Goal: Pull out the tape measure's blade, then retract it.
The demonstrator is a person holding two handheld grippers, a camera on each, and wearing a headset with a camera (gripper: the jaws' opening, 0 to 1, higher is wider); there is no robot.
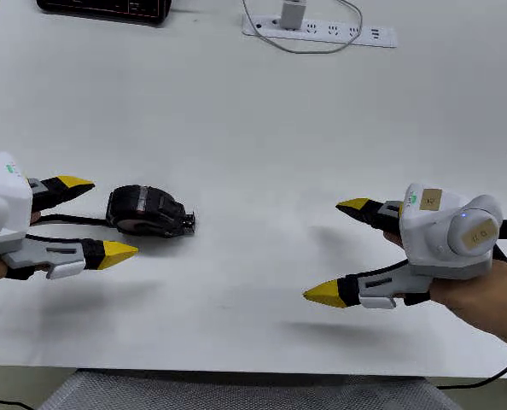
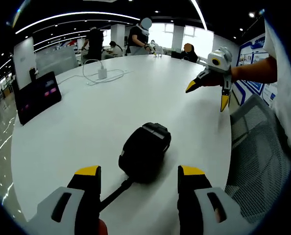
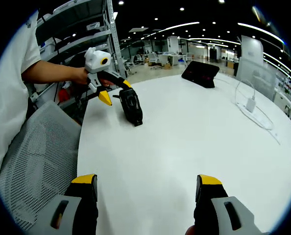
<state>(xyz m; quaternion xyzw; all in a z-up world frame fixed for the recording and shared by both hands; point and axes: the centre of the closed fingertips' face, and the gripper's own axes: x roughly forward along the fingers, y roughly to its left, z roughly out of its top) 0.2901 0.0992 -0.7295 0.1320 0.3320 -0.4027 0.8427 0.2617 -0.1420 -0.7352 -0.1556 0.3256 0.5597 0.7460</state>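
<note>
Black rubber-cased tape measure lies on the white bench, blade in, step one not begun. Just behind it the left tongs gape wide, gripping nothing; the right tongs hover well apart, equally wide and empty. Next, I'd guess, clamp the case and pinch the hook. Bright open-plan office around, white power strip at the far edge.

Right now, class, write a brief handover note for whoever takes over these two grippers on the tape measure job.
Left gripper: open, with the black rounded tape measure lying just ahead between its jaws, not gripped.
Right gripper: open, empty, off to the side over the white table.
Done: nothing yet; the blade sits fully in the case.
Left to do: steady the case, pull the blade out, retract it.
</note>
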